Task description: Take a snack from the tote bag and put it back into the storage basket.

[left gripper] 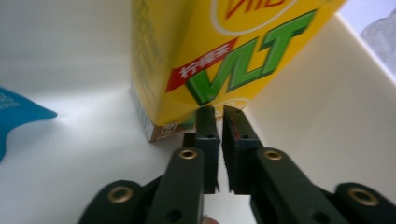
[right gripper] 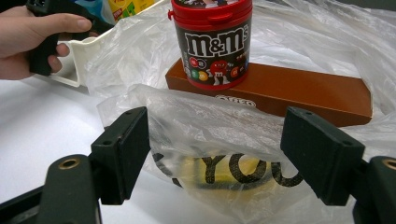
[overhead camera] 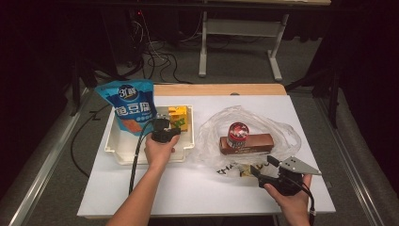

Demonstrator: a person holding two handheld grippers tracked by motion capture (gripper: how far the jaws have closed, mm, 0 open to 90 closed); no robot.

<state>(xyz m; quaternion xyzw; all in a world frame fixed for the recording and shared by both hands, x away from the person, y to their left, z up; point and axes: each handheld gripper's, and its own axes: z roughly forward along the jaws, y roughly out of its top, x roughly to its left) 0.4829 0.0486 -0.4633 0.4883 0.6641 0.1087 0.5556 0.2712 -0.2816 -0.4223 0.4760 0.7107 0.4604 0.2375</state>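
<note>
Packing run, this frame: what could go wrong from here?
1. The left gripper is almost shut, its tips at the yellow carton's lower edge; closing there may pinch nothing or tip the carton.
2. The right gripper is open around loose plastic bag film; pulling on it could topple the M&M's tub, which stands on the brown box.

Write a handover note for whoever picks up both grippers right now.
Left gripper: jaws nearly closed, tips at the yellow carton, nothing clamped. Carton stands in the white tray beside the blue pouch.
Right gripper: open, jaws either side of the plastic bag edge, not gripping.
Done: M&M's tub sits on the brown box, both lying on the opened bag.
Left, probably: grip the carton, bring it to the bag, then the pouch; right gripper holds the bag.
</note>
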